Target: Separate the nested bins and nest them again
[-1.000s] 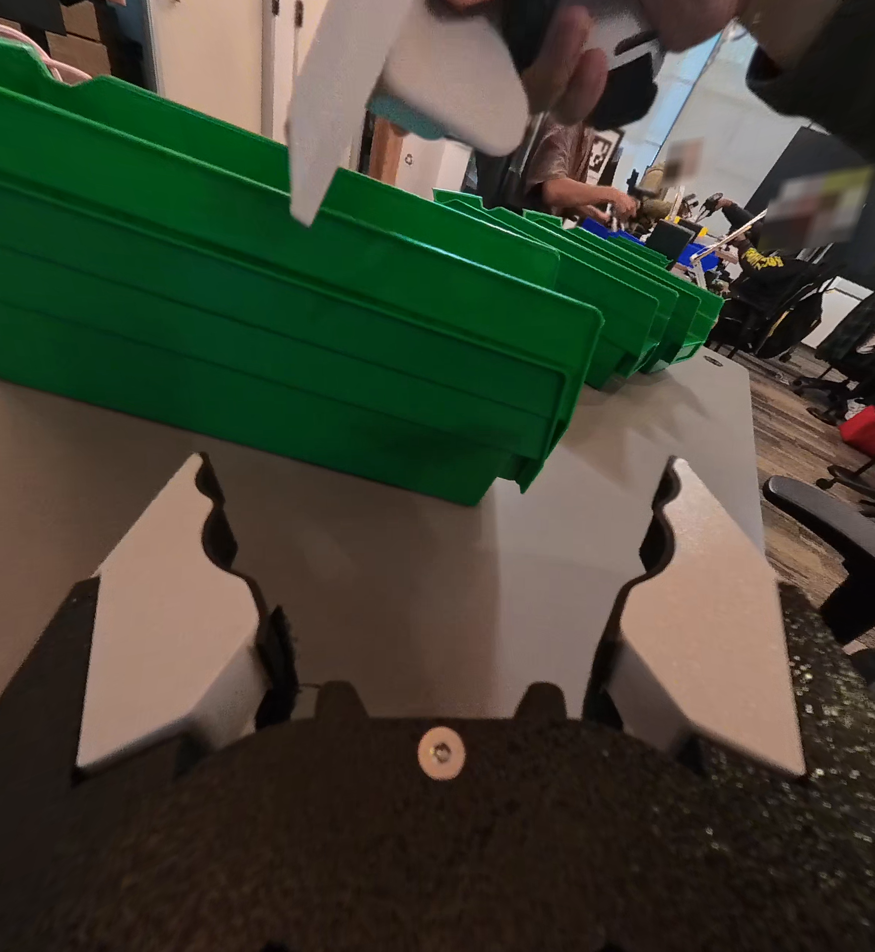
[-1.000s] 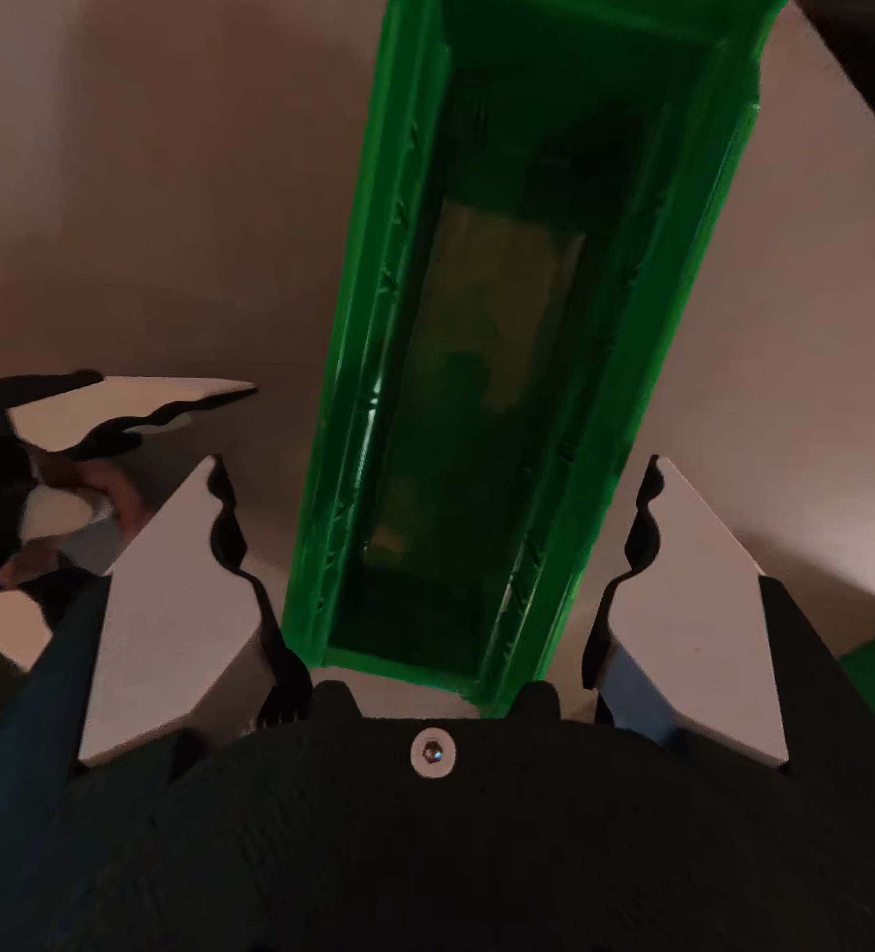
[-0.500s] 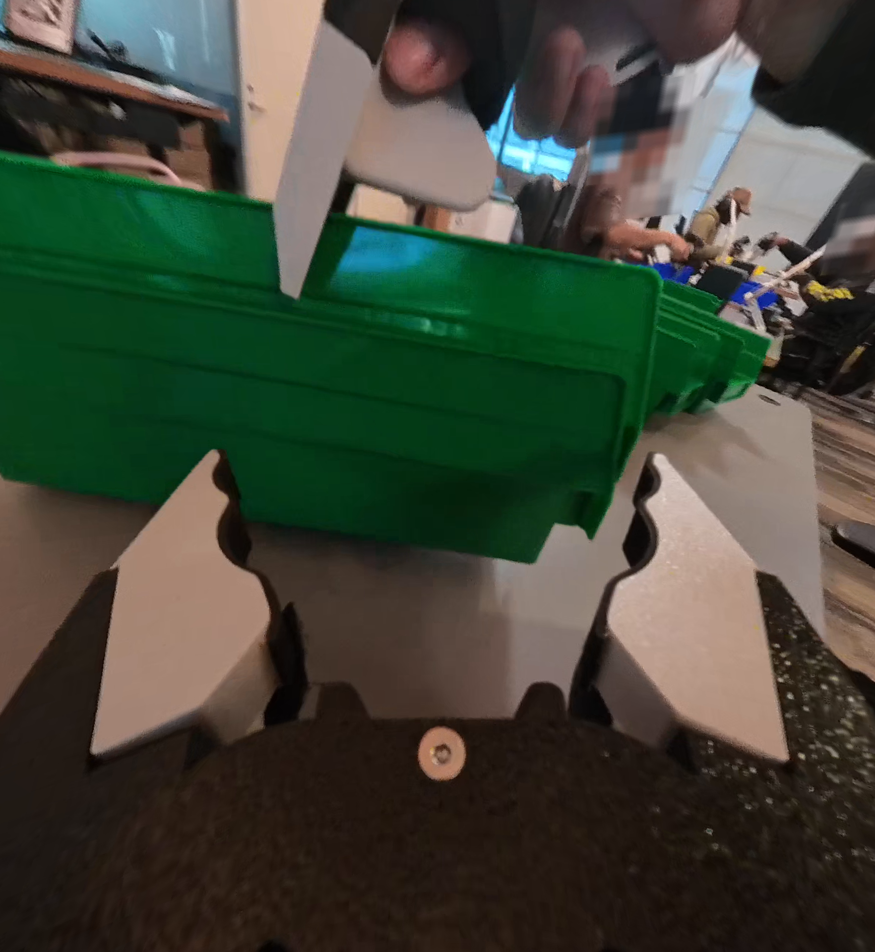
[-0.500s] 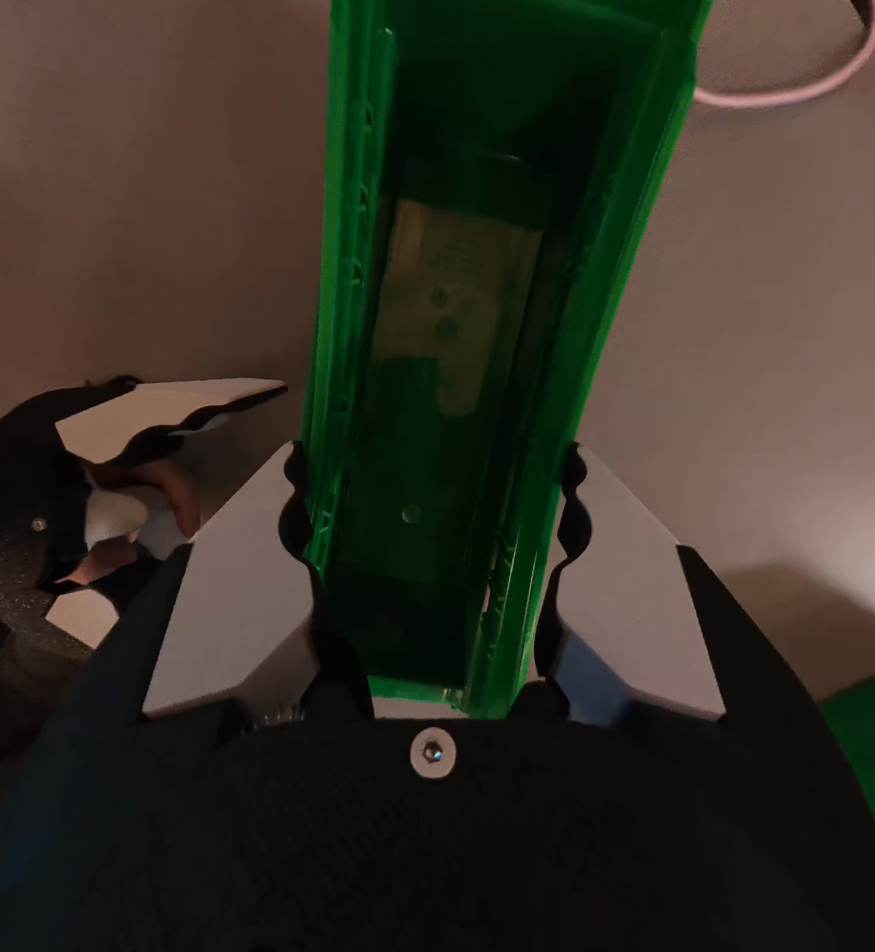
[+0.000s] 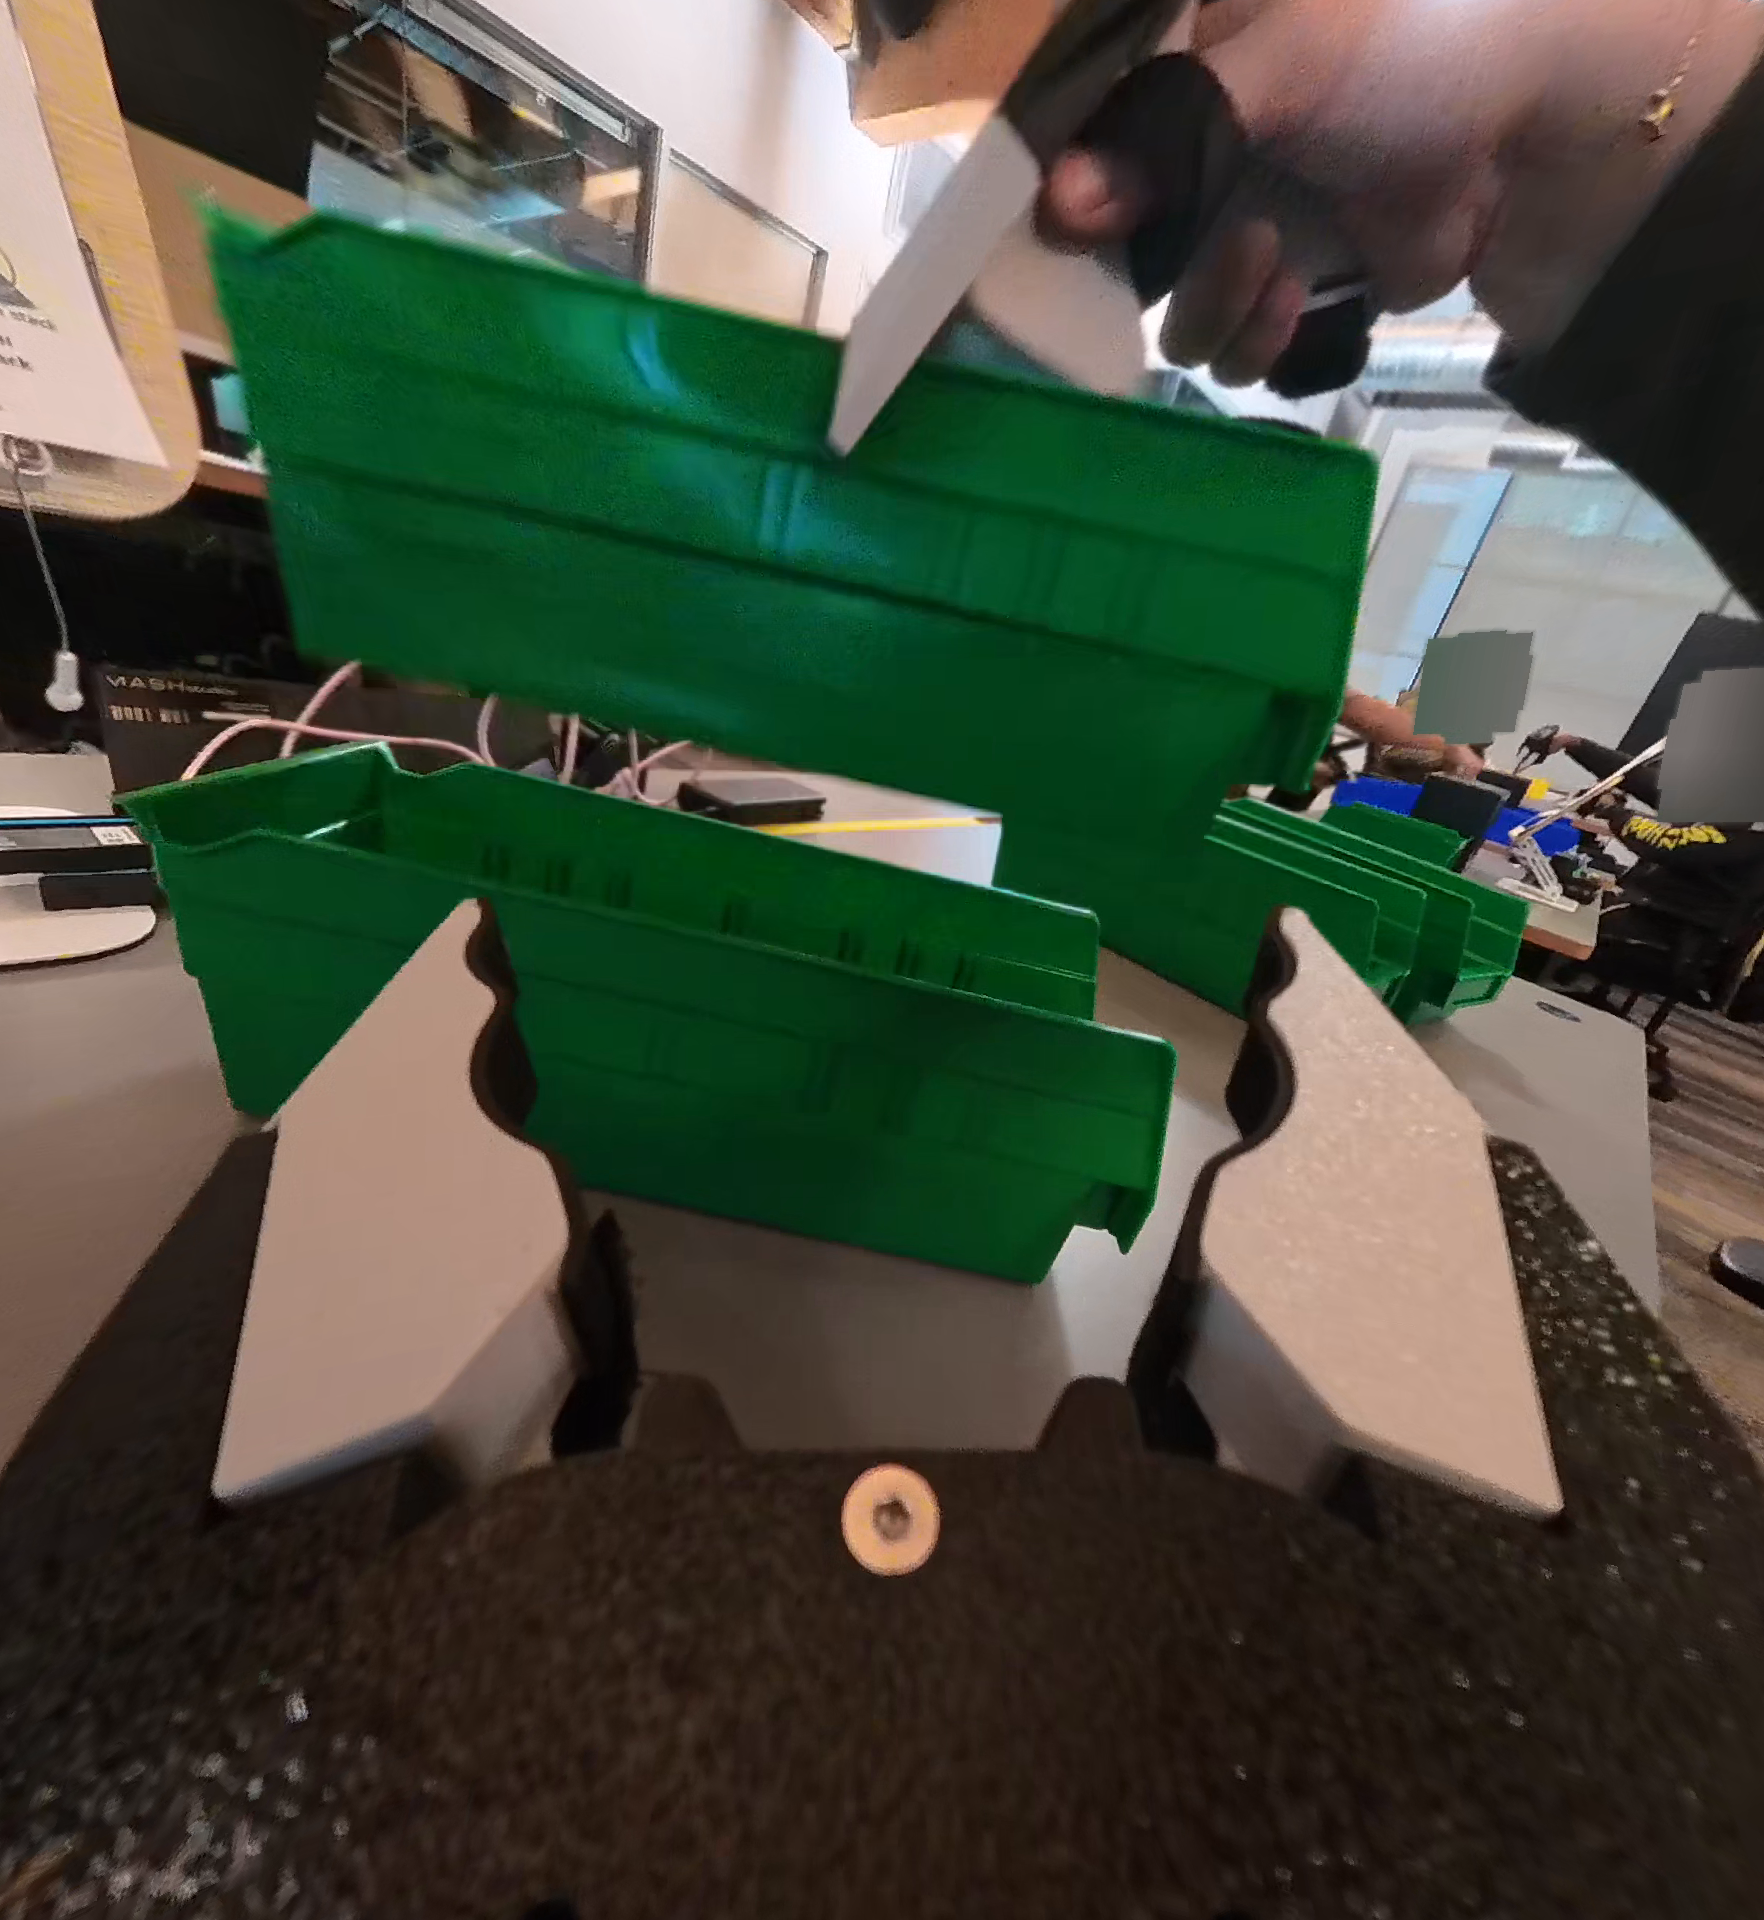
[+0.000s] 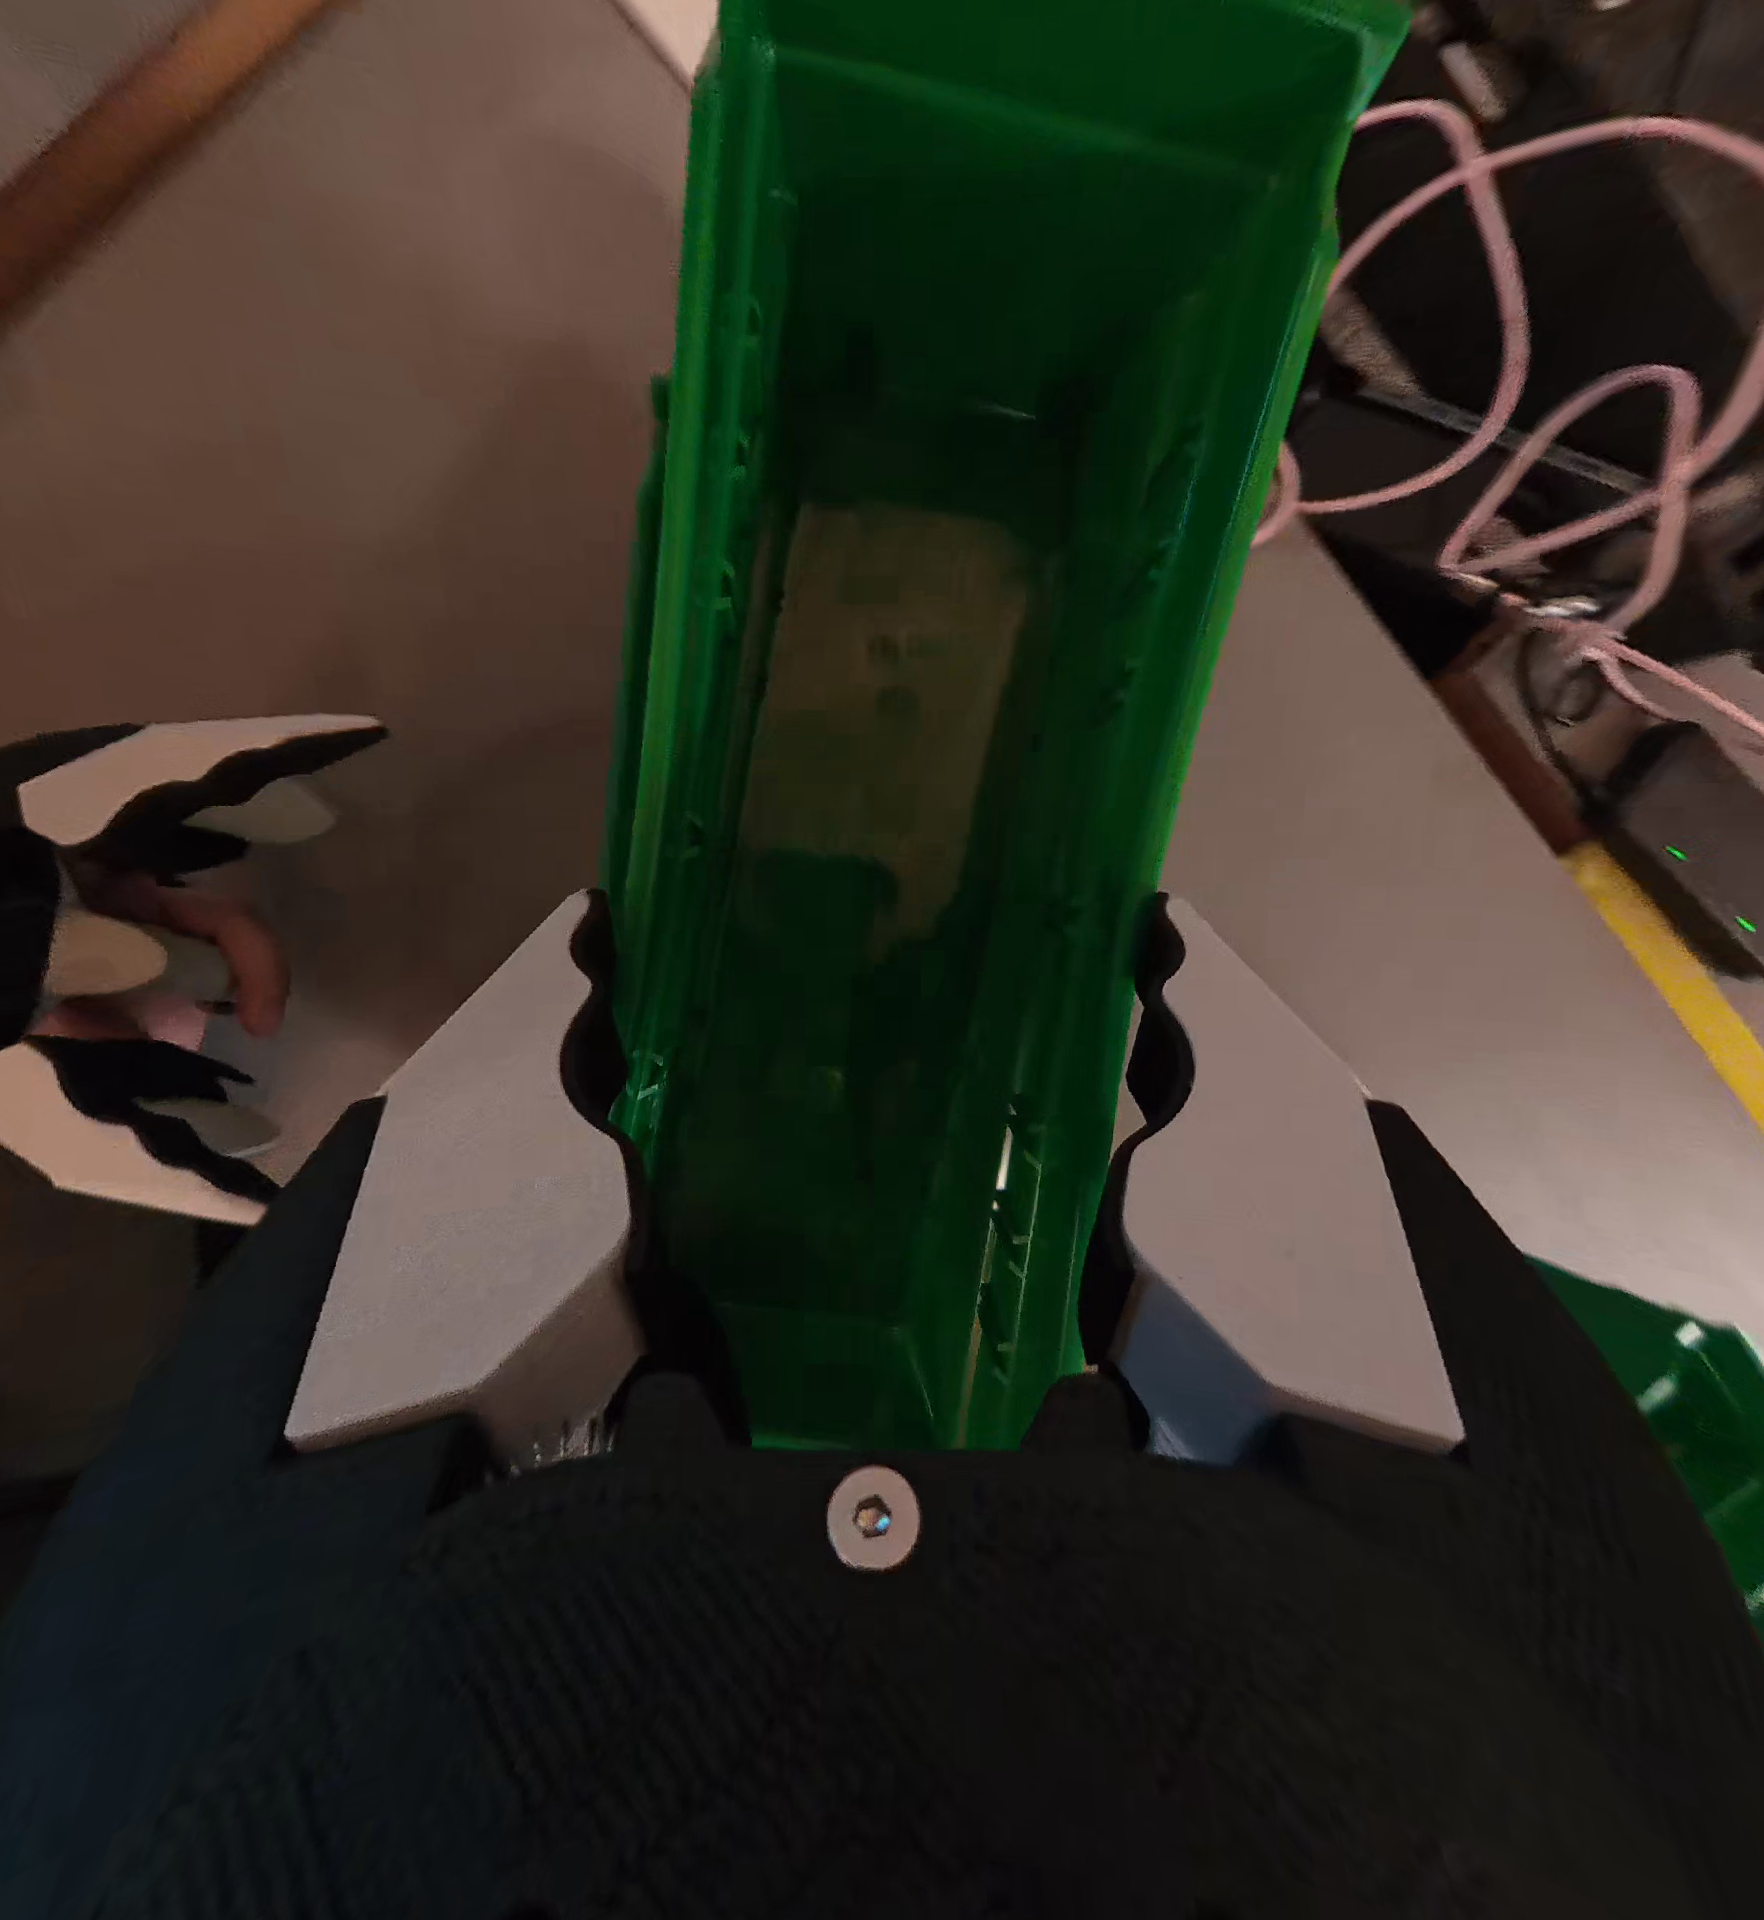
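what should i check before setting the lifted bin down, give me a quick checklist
1. Right gripper clamped on both long walls of the lifted bin: ok.
2. Lifted bin fully clear of the lower bin: ok, a gap shows between them.
3. Lifted bin level: not ok, it tilts.
4. Left gripper open and free: ok, holding nothing.
5. Lower bin resting on the table: ok.
6. Free set-down spot beside the other green bins: cannot tell.

The left wrist view sits low over the counter (image 5: 47, 1122), facing level toward 12 o'clock. The right wrist view looks steeply down, very close. Both share the lifted green bin (image 5: 816, 582) (image 6: 971, 623).
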The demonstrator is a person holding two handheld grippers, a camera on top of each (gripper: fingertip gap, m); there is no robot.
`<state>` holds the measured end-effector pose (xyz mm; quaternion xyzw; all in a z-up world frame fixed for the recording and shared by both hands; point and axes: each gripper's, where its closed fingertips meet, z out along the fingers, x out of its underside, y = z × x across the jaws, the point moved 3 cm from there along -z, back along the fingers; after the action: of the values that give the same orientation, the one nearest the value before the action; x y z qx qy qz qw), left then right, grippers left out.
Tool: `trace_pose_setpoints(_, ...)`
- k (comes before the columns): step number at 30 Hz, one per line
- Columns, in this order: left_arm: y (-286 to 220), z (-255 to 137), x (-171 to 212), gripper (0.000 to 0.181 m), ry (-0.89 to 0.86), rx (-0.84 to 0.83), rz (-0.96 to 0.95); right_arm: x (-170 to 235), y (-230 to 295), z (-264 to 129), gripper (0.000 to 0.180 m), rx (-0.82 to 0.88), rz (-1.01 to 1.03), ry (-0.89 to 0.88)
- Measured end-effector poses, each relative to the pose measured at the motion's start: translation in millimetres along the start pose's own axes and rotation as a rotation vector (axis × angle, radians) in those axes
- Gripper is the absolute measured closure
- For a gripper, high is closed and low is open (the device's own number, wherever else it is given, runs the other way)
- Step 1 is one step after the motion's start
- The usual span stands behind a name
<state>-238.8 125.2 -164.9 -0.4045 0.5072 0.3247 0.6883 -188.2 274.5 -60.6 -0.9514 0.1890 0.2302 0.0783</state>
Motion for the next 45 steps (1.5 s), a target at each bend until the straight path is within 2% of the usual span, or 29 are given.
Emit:
trace_pose_setpoints(3, 1.4, 1.5, 1.1, 0.045, -0.005, 0.003, -0.021, 14.3, -40.5, -29.6, 0.08, 0.055, 0.105, -0.056)
trace_pose_setpoints(7, -0.3, 5.8, 4.8, 0.045, 0.011, 0.007, -0.022, 66.3, -101.7, -40.8, 0.078, 0.172, 0.294, -0.052)
trace_pose_setpoints(12, -3.3, 13.7, 14.4, 0.044, 0.054, 0.021, -0.033, 160.0, -155.4, -1.1, 0.077, 0.296, 0.497, 0.039)
trace_pose_setpoints(16, -5.0, 17.8, 19.5, 0.043, 0.078, 0.026, -0.037, 226.0, -168.1, 42.6, 0.072, 0.364, 0.574, 0.166)
trace_pose_setpoints(19, -4.4, 18.6, 22.5, 0.043, 0.094, 0.021, -0.038, 234.5, -170.0, 52.1, 0.064, 0.336, 0.631, 0.081)
trace_pose_setpoints(21, -3.0, 18.4, 22.8, 0.043, 0.092, 0.017, -0.046, 235.5, -168.2, 52.7, 0.056, 0.32, 0.594, 0.065)
trace_pose_setpoints(23, -1.0, 18.0, 23.1, 0.042, 0.087, 0.014, -0.059, 238.0, -170.1, 42.9, 0.036, 0.373, 0.533, 0.106)
trace_pose_setpoints(25, 2.0, 17.0, 23.4, 0.041, 0.083, 0.004, -0.073, 210.3, -161.1, 20.9, 0.035, 0.397, 0.412, -0.004)
trace_pose_setpoints(26, 3.6, 16.7, 23.1, 0.041, 0.08, -0.002, -0.078, 185.1, -146.0, 9.1, 0.038, 0.381, 0.302, -0.098)
trace_pose_setpoints(28, 4.4, 16.2, 21.8, 0.041, 0.067, 0.001, -0.09, 139.6, -95.7, -4.4, 0.06, 0.305, 0.029, -0.206)
trace_pose_setpoints(29, 4.5, 16.2, 21.5, 0.041, 0.061, 0.003, -0.1, 123.5, -63.7, -1.6, 0.071, 0.21, -0.079, -0.221)
trace_pose_setpoints(31, 4.3, 16.5, 22.3, 0.041, 0.062, 0.008, -0.11, 106.6, -16.1, 18.3, 0.074, 0.068, -0.188, -0.171)
trace_pose_setpoints(34, 5.7, 15.6, 24.7, 0.04, 0.077, -0.002, -0.101, 104.6, 2.0, 66.6, 0.064, 0.104, -0.257, 0.009)
trace_pose_setpoints(36, 7.1, 15.0, 24.1, 0.04, 0.077, -0.004, -0.1, 107.8, 8.7, 94.0, 0.069, 0.097, -0.268, 0.09)
trace_pose_setpoints(37, 7.7, 14.7, 23.7, 0.04, 0.075, -0.004, -0.102, 108.1, 11.6, 103.6, 0.08, 0.082, -0.256, 0.108)
trace_pose_setpoints(41, 8.7, 14.1, 22.6, 0.039, 0.065, 0.002, -0.117, 104.1, 4.9, 122.7, 0.148, 0.095, -0.188, 0.097)
trace_pose_setpoints(42, 8.6, 14.3, 22.8, 0.04, 0.065, 0.003, -0.118, 104.8, -0.7, 124.7, 0.153, 0.114, -0.165, 0.093)
trace_pose_setpoints(43, 8.4, 14.7, 23.3, 0.04, 0.068, 0.004, -0.12, 106.0, -6.2, 126.0, 0.151, 0.128, -0.124, 0.087)
trace_pose_setpoints(45, 7.8, 15.5, 24.4, 0.04, 0.074, 0.007, -0.121, 108.7, -11.5, 126.4, 0.164, 0.102, 0.005, 0.062)
